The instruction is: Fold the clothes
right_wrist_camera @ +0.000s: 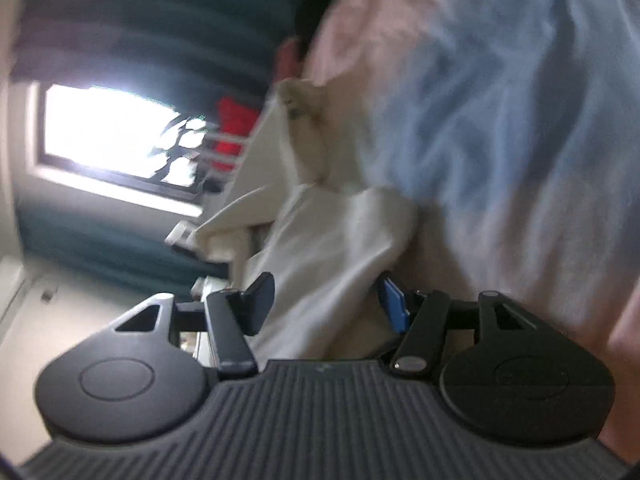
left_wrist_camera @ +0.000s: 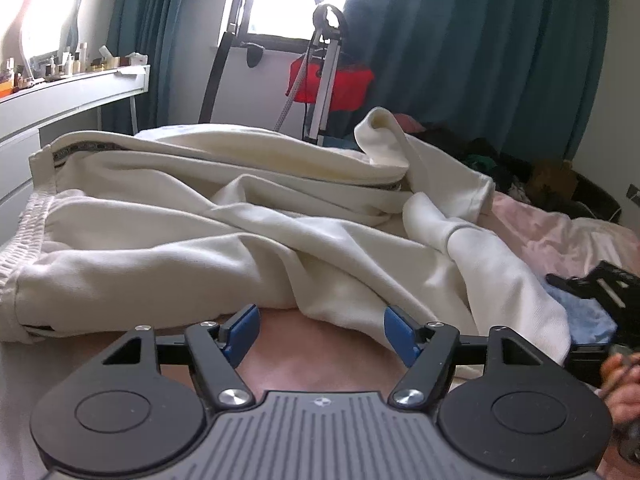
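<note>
Cream-white trousers lie crumpled on a pink bedsheet, waistband at the left. My left gripper is open and empty, its blue pads just short of the cloth's near edge. In the right wrist view, which is rolled sideways and blurred, my right gripper is open with a fold of the same cream cloth lying between its jaws, not clamped. That gripper also shows at the right edge of the left wrist view.
A blue cloth lies on the bed at the right. Dark clothes are piled at the far right. A white dresser with bottles stands left. A red garment on a steamer stand and teal curtains stand behind the bed.
</note>
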Demonstrator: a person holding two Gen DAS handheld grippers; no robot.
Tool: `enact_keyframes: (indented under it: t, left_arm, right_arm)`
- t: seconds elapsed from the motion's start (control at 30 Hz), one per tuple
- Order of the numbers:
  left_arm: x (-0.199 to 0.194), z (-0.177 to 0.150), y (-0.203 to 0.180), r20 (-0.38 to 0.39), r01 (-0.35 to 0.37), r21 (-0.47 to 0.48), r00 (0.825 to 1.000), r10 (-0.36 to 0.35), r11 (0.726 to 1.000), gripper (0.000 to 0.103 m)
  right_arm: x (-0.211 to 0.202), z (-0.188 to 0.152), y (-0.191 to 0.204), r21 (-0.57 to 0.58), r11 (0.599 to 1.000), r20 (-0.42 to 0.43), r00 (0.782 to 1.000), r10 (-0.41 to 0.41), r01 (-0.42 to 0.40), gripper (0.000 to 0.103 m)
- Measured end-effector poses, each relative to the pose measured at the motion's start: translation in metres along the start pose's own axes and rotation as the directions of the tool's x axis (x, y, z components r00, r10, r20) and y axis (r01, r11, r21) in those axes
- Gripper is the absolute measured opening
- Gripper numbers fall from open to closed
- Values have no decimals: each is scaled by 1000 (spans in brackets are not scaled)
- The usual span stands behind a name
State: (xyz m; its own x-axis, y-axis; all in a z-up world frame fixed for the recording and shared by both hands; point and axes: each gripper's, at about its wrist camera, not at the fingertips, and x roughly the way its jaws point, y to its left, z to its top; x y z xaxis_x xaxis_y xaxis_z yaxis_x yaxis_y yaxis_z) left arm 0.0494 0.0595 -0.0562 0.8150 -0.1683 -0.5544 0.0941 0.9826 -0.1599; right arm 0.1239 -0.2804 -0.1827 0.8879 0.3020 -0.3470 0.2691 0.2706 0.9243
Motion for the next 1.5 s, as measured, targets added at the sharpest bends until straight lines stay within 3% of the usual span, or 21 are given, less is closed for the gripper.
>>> enact_keyframes:
  t: [0.07, 0.13, 0.2, 0.23, 0.3, 0.4, 0.53, 0.63, 0.7, 0.77, 0.8, 0.93, 1.17, 1.23, 1.27, 1.3, 1.37, 1.5]
  left_arm:
    - [4, -1, -1, -7, -1, -2, 1000, 1, 1000, 71]
    - [7, -3, 0, -11, -4, -9, 1000, 4, 1000, 71]
    - [8, -4, 0, -11, -9, -15, 1000, 8, 1000, 71]
    - [9, -4, 0, -11, -12, -13, 1000, 12, 1000, 71]
    - [12, -4, -1, -15, -9, -14, 1000, 9, 1000, 71]
    - [14, -5, -1, -26, -2, -18, 1000, 2, 1000, 71]
    - [15, -7, -2, -36, 5, -18, 999, -5, 1000, 71]
    - [14, -7, -1, -39, 10, -25, 999, -11, 1000, 71]
    - [15, -7, 2, -47, 15, -45, 999, -17, 999, 73]
    - [17, -7, 9, -68, 14, -86, 997, -20, 996, 74]
    - [18, -7, 14, -83, 13, -114, 996, -23, 993, 75]
    - [25, -7, 46, -147, -24, -266, 989, -16, 964, 75]
    - [19, 1, 100, -160, -84, -478, 987, 7, 874, 77]
    - [17, 6, 113, -168, -96, -515, 986, 9, 852, 78]
    - [19, 10, 121, -183, -99, -537, 983, -2, 838, 80]
    - [21, 14, 130, -200, -102, -560, 980, -15, 822, 82]
    - [20, 13, 149, -199, -102, -614, 980, -28, 783, 81]
    - [15, 9, 188, -186, -101, -714, 981, -48, 693, 81]
  right_arm:
    - [11, 2, -9, 23, 999, -17, 999, -33, 33, 48]
    - [18, 2, -9, 12, 1000, -3, 1000, -12, 12, 46]
    - [21, 4, -2, -22, 1000, 15, 1000, 3, -3, 19]
    - [20, 5, 4, -55, 998, 37, 999, -5, 7, 13]
    - [11, 9, 12, -98, 995, 99, 995, -9, 18, 7]
    - [-15, 26, 24, -119, 993, 213, 977, 8, 17, 6]
    - [-67, 58, 41, -196, 977, 375, 927, -3, 83, 6]
    - [-112, 85, 45, -263, 943, 517, 855, -40, 204, 6]
    - [-136, 102, 29, -223, 934, 587, 803, -100, 279, 6]
    - [-150, 118, 1, -117, 940, 606, 773, -188, 320, 6]
    - [-152, 125, -18, -43, 942, 590, 769, -245, 333, 7]
    - [-155, 127, -72, 112, 928, 501, 786, -362, 356, 8]
    - [-161, 112, -61, 133, 933, 472, 807, -356, 334, 10]
    - [-163, 109, -63, 164, 941, 436, 834, -337, 294, 12]
    - [-164, 107, -64, 180, 947, 418, 851, -319, 266, 20]
    - [-164, 105, -66, 196, 951, 399, 866, -300, 239, 37]
    - [-165, 102, -70, 229, 956, 364, 895, -259, 183, 60]
    - [-163, 94, -69, 286, 952, 308, 930, -198, 108, 62]
